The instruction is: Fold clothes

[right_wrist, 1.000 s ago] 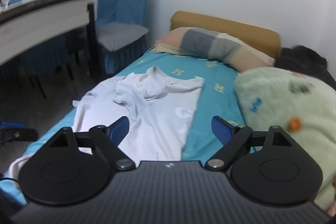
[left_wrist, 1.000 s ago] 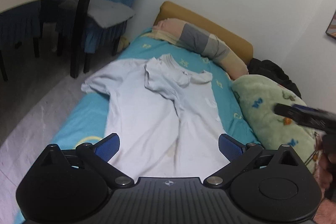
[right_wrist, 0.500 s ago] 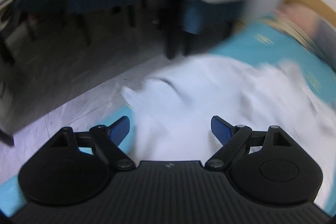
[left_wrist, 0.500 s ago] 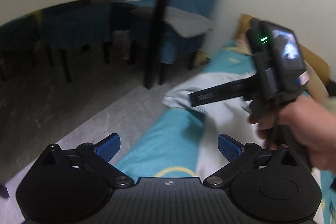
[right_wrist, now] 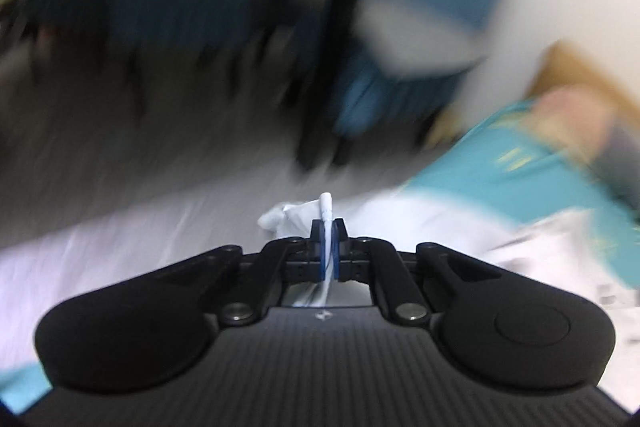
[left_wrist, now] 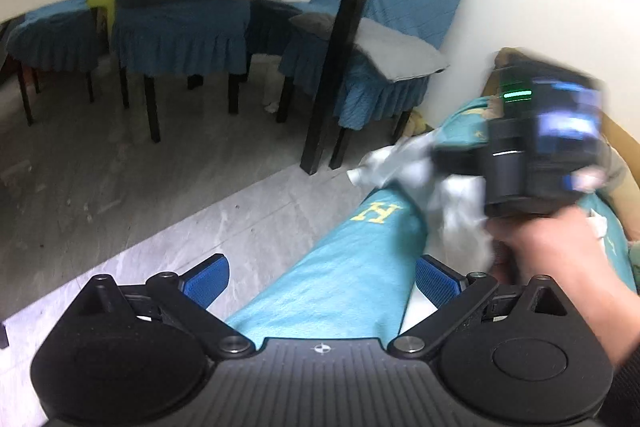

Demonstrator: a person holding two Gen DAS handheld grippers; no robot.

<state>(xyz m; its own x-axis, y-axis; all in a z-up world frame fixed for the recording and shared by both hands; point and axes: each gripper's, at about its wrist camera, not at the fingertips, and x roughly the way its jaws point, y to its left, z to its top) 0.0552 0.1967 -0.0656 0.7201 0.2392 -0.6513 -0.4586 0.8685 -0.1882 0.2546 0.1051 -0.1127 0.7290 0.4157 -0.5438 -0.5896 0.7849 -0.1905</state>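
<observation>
- Left wrist view: left gripper [left_wrist: 322,277] has its blue pads spread wide with nothing between them; it hangs over the near edge of the teal bed sheet [left_wrist: 340,279], with grey floor [left_wrist: 120,187] under the left pad.
- Same view: right gripper [left_wrist: 436,157], held in the person's right hand [left_wrist: 560,251], reaches across to the bed's floor-side edge. The white shirt [left_wrist: 404,163] is bunched at its tip, one corner sticking out over the floor.
- Risk here: the empty left gripper sits well apart from the shirt. If only one corner is carried, the cloth is likely to drag and rumple rather than fold flat.
- Risk: the shirt's edge lies at the lip of the bed; a slack pull could spill loose cloth to the floor.
- Blue-covered chairs [left_wrist: 400,39] and a dark table leg [left_wrist: 332,67] stand beyond the bed; a wide swing that way could snag.
- Right wrist view: right gripper is closed on a thin fold of the white shirt, a small tab showing above the pads. The rest of the shirt trails right over the sheet.
- Background is heavily smeared, so how much cloth sits in the pinch is hard to judge; it looks thin.
- Risk: a thin pinch under a fast pull could slip out, dropping the corner mid-fold.
</observation>
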